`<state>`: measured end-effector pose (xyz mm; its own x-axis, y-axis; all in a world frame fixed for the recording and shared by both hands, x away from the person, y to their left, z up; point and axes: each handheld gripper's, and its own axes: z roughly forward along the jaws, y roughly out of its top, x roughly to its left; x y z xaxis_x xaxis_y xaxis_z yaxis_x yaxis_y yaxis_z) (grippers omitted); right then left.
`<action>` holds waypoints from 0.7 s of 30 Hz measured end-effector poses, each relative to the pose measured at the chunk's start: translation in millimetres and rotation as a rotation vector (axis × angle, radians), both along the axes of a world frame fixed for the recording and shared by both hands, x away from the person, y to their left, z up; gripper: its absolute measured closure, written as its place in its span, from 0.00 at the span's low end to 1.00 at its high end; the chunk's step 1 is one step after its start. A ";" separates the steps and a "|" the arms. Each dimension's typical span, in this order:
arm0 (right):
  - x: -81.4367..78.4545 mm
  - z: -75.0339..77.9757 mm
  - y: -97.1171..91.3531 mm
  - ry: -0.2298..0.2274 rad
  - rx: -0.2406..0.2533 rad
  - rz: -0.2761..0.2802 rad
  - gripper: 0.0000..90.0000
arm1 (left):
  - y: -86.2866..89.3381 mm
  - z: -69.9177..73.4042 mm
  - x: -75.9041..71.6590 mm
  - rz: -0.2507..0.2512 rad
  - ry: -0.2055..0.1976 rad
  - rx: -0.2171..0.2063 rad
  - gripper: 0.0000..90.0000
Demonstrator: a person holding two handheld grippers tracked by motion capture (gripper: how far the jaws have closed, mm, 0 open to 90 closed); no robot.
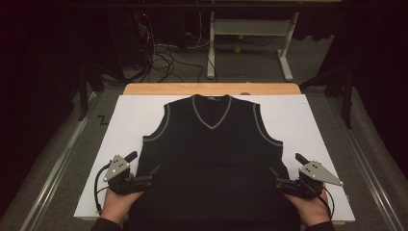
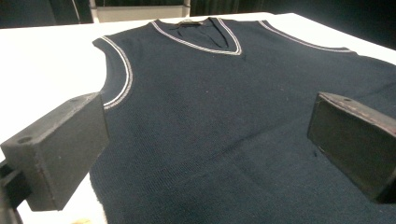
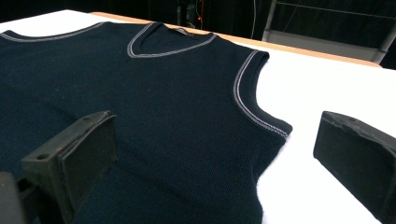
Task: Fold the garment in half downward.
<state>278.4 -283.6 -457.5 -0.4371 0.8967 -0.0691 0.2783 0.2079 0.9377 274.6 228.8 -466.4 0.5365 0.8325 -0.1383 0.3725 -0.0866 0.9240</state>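
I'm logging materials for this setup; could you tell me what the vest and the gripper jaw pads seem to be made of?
The vest looks like a fine-knit, matte dark navy fabric, with visible ribbed texture and pale trim. The left gripper pads look like matte black foam or rubber, slightly rough; I cannot tell which.

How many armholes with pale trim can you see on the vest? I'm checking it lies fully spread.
2: the left armhole toward the left tongs, and the right armhole toward the right tongs, on the vest.
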 end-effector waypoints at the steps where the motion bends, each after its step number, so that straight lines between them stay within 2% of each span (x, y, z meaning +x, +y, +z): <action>1: 0.0 0.1 0.1 -0.001 -0.001 0.000 0.00 | 0.7 0.1 0.3 0.001 0.005 0.002 0.00; 10: 2.0 -1.1 1.3 0.027 -0.013 -0.007 0.00 | 7.6 1.1 2.5 0.029 0.042 0.004 0.00; 21: 3.7 -2.2 1.3 0.071 -0.026 -0.006 0.01 | 11.8 2.5 6.5 0.057 0.095 0.064 0.00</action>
<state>282.0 -282.3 -459.7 -0.4360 0.8979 -0.0611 0.3451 0.2295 0.9101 281.1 240.6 -463.9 0.4750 0.8700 -0.1319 0.4640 -0.1203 0.8776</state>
